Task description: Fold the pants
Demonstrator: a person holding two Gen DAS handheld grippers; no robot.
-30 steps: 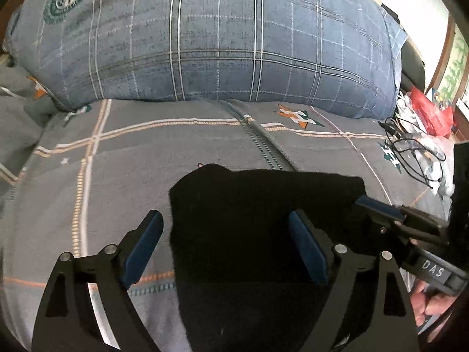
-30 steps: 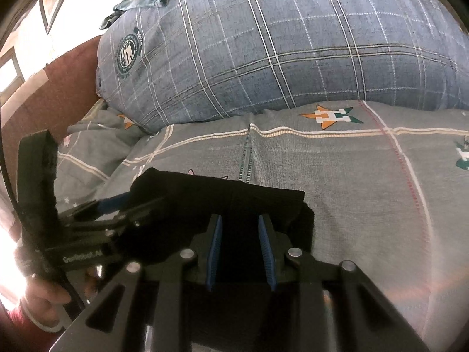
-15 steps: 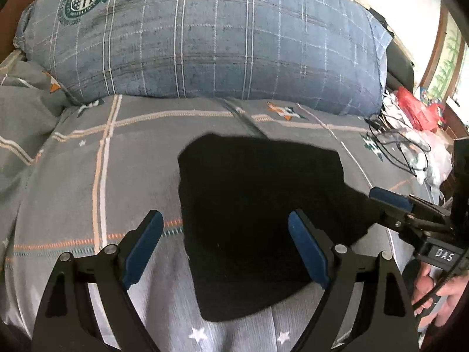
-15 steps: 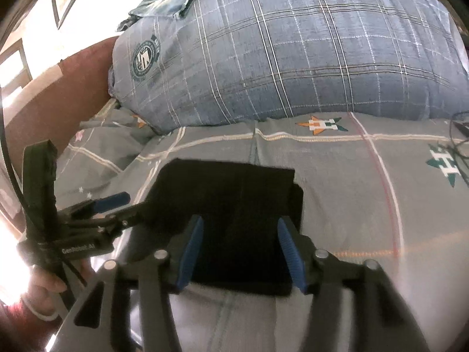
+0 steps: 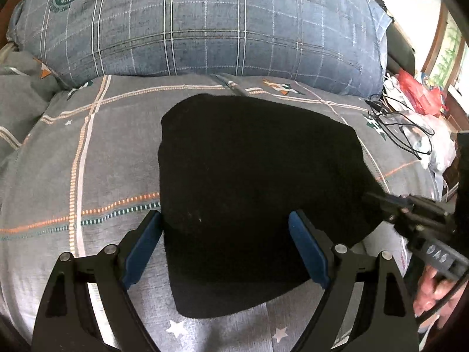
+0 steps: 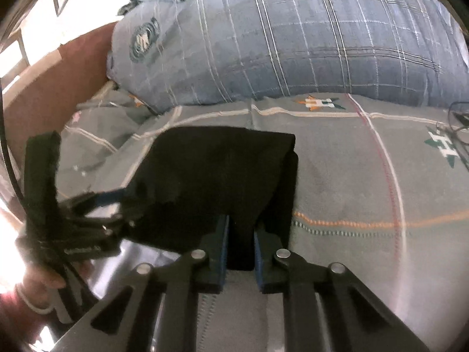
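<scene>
The black pants [image 5: 252, 182] lie folded into a compact dark bundle on the grey patterned bedspread [image 5: 88, 176]. My left gripper [image 5: 225, 252] is open and hovers over the bundle's near edge, its blue pads [image 5: 143, 249] wide apart. My right gripper [image 6: 239, 246] is shut on the near edge of the pants [image 6: 222, 176] and lifts that edge a little. It also shows in the left wrist view [image 5: 416, 223] at the bundle's right edge. The left gripper shows in the right wrist view [image 6: 96, 205], blurred.
A large blue plaid pillow [image 5: 205, 26] lies across the back of the bed. Black cables [image 5: 401, 129] and plastic bags [image 5: 422, 94] lie at the right edge. A reddish headboard [image 6: 44, 88] stands at the left in the right wrist view.
Both grippers pulled back from the bundle. The right gripper opened half a second ago and has shut again on the near edge of the pants. The left gripper stayed open.
</scene>
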